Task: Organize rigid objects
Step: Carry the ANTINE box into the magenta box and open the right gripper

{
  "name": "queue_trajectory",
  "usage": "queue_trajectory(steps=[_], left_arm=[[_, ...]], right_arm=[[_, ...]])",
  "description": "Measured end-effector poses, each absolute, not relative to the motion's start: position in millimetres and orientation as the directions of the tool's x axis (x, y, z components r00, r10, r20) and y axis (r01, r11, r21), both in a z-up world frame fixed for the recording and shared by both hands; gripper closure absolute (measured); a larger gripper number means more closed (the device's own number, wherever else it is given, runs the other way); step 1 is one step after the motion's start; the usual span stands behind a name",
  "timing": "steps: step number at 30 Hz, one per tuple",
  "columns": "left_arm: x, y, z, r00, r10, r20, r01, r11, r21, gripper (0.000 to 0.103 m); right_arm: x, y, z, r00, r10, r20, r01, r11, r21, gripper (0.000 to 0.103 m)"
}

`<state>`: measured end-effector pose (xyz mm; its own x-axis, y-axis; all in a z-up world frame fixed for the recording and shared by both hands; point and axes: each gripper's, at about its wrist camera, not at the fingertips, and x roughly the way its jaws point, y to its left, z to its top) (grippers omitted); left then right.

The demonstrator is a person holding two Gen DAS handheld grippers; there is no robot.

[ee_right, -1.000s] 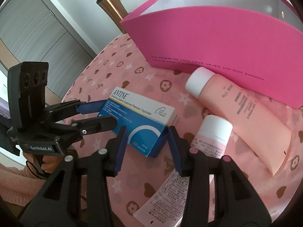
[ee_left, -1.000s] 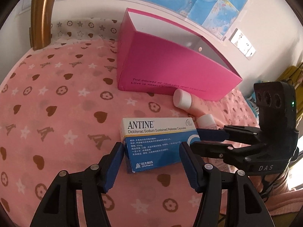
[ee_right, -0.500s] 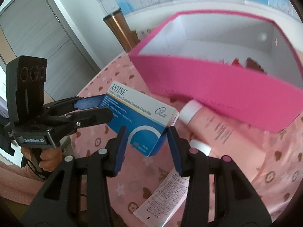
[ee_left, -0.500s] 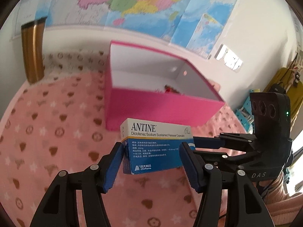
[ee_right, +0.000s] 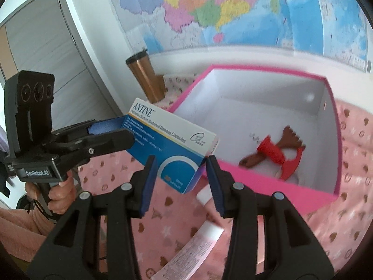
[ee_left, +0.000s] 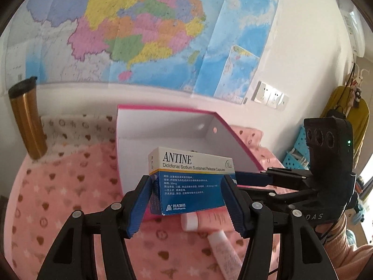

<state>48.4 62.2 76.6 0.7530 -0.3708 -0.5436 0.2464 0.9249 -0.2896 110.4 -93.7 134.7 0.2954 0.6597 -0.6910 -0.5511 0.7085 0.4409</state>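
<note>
Both tongs pinch the medicine box (ee_left: 191, 182) aloft, left tongs (ee_left: 187, 201) across one end, right tongs (ee_right: 179, 179) across the other; its long axis runs along the pink box's (ee_right: 268, 179) near wall, just short of the opening

The open pink cardboard box with white inside (ee_right: 268, 107) is the landmark. Its top stands unobstructed; most of its white floor is bare. A red-and-brown corkscrew (ee_right: 277, 156) fills its near right corner. A copper steel tumbler (ee_right: 145, 79) stands upright beyond its left corner. Two pink tubes (ee_left: 209, 219) lie against its near wall.
</note>
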Motion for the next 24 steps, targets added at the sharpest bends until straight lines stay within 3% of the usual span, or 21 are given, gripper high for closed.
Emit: queue_trajectory(steps=[24], left_arm=[[122.2,67.5,30.7,0.672,-0.314,-0.670,0.160,0.946,-0.283,0.042]], right_arm=[[180.7,-86.4,95.8,0.214,0.660,-0.720,-0.471,0.716,0.515,0.057]])
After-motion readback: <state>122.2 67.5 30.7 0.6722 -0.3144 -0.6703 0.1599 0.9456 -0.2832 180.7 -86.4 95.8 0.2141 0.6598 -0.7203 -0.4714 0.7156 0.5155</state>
